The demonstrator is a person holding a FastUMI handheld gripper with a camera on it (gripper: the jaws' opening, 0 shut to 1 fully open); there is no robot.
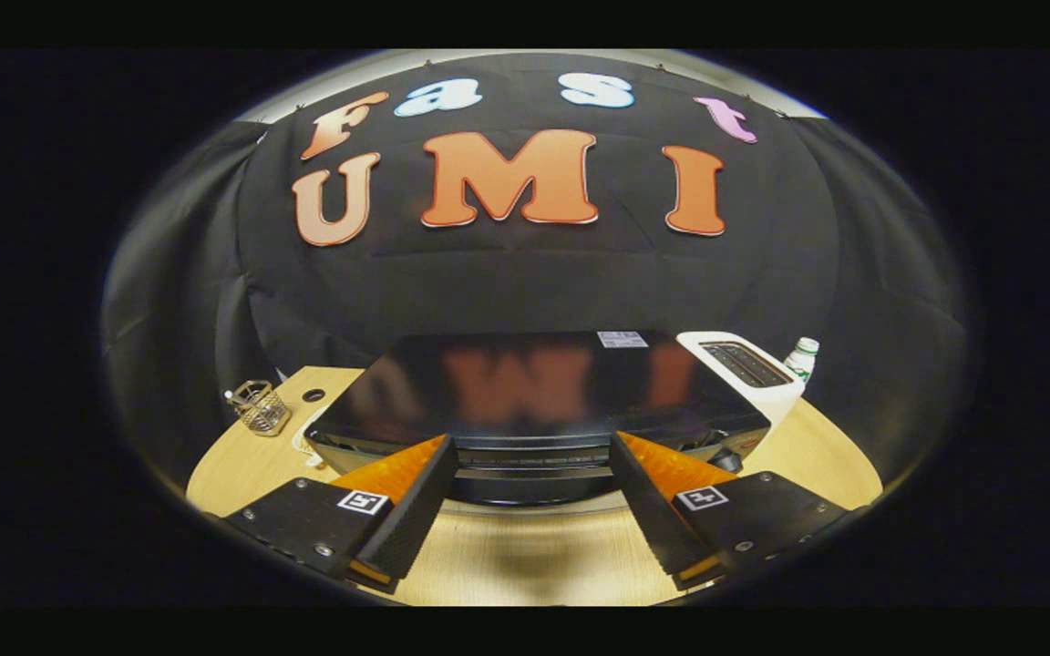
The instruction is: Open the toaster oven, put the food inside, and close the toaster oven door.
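A black toaster oven (525,387) with a glossy top stands on the wooden table (525,560), straight ahead of me and seen from above its front. Its door handle (530,474) runs across the top of the front face, right between my fingertips. My gripper (532,448) is open, with one finger (411,510) on each side of the handle and nothing pressed between them. I cannot tell if the fingers touch the oven front. The door looks closed.
A white slot toaster (748,369) stands behind the oven's right corner, with a small white bottle (803,357) past it. A wire basket (261,407) sits at the table's left rim near a round cable hole (313,395). Black cloth walls the back.
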